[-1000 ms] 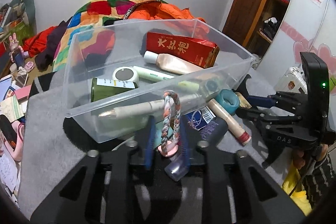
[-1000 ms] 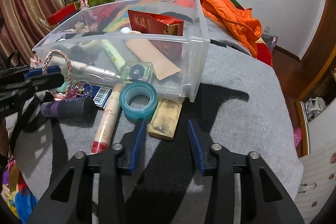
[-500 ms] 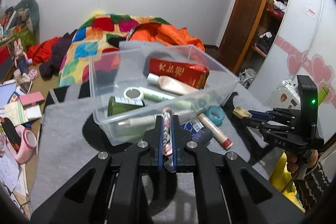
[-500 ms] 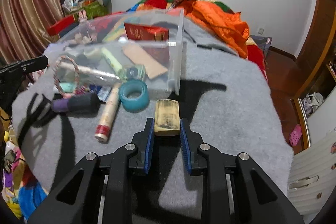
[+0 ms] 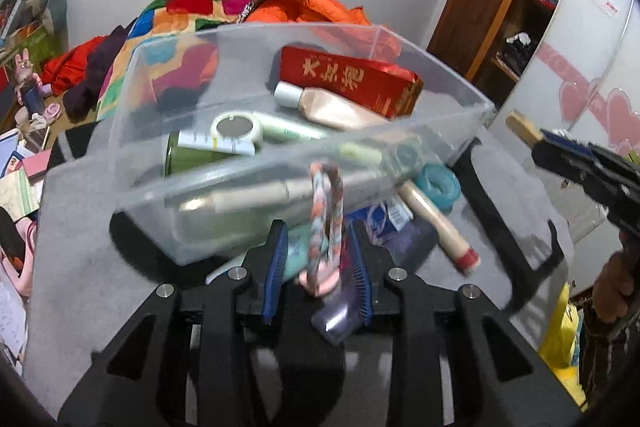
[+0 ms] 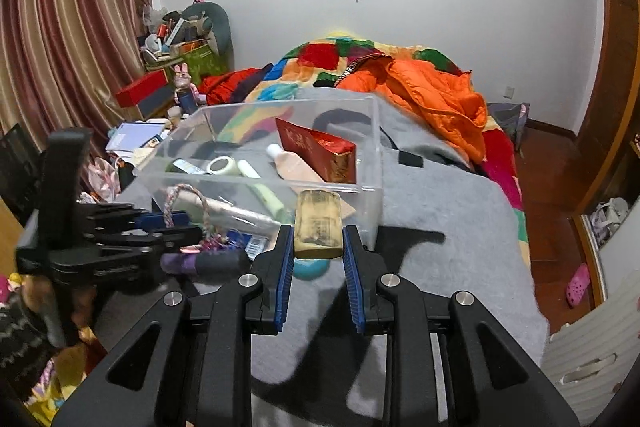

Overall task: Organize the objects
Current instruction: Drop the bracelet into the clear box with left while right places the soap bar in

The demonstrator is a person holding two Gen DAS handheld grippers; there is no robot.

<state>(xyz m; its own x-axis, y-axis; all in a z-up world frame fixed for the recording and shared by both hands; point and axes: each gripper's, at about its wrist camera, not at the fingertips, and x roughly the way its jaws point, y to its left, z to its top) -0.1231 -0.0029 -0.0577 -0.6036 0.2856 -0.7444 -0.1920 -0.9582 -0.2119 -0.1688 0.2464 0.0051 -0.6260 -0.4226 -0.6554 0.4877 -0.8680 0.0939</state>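
Clear rectangular plastic bin (image 6: 372,147) sits on the grey blanket (image 6: 448,219), open top up. It serves as the collection point: a red printed carton (image 5: 352,83), a peach squeeze tube with white cap (image 5: 328,107), a white tape roll (image 5: 236,127) and a pale green tube (image 5: 292,135) already lie inside.

Loose items outside the near wall, presumably waiting their turn: a cream cylinder with a red end (image 5: 436,223), a teal tape ring (image 5: 438,183), a dark purple bottle (image 6: 208,263).

Right gripper (image 6: 318,247) clamps a tan rectangular wooden block (image 6: 319,227) between both blue pads, flat face up, held clear of the blanket and just short of the bin's near wall. It is angled down and forward. My reading: carrying the block up for a drop over the rim.

Left gripper (image 5: 320,259) points steeply down at the bin's near corner. Its jaws are opening. A pastel braided rope loop on a pink base (image 5: 324,227) stands between the pads, apparently loose with gaps either side. The frame is blurred, so contact is uncertain.
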